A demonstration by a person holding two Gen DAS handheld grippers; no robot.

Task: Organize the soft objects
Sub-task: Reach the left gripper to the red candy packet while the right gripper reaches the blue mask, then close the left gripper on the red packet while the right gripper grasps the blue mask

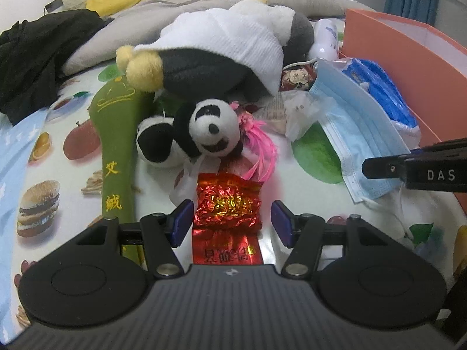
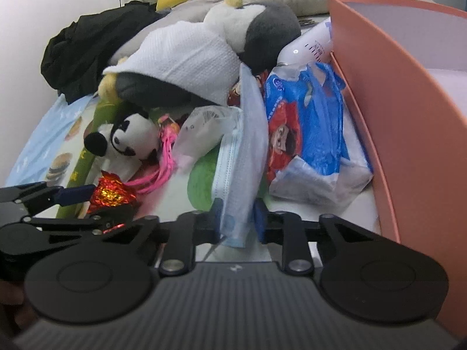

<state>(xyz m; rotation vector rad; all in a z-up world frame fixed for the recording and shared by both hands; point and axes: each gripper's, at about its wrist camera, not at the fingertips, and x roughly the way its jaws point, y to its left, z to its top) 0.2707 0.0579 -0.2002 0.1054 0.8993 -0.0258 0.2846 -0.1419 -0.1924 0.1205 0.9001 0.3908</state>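
While your left gripper is standing spread around the crinkled red foil packet, your right gripper is pinching the pale blue face mask, seemingly readying it for the orange box to its right. Beyond your left fingers, the small panda plush is lying untouched.

Penguin plush mostly under white towel, orange box cut off right
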